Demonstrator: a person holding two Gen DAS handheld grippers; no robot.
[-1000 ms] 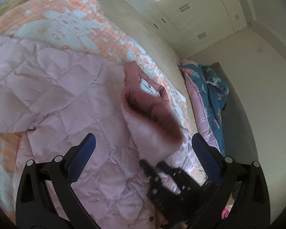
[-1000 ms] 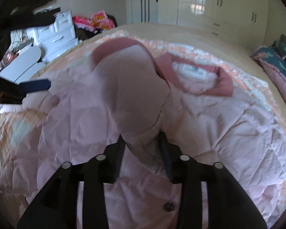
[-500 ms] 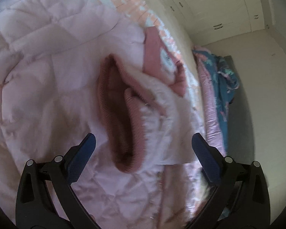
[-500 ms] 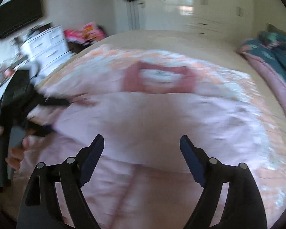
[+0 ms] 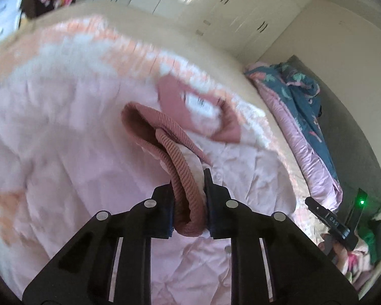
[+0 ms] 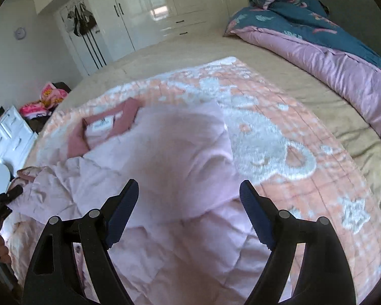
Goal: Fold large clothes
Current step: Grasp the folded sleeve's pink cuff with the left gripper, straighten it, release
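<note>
On the bed, the jacket was laid flat. One sleeve was judged already folded across it. The cuff was pinched by the left gripper; the right gripper jaws were spread. Further folds remained.

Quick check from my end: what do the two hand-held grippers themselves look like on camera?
Both look alike. The left hand-held gripper and right hand-held gripper have matte black angular linkage arms with silver round pivot pins and triangular cut-outs. The fingers carry dark navy-blue pads with ridged inner faces. No cables or sleeves show; no markings are visible on these frames.
</note>
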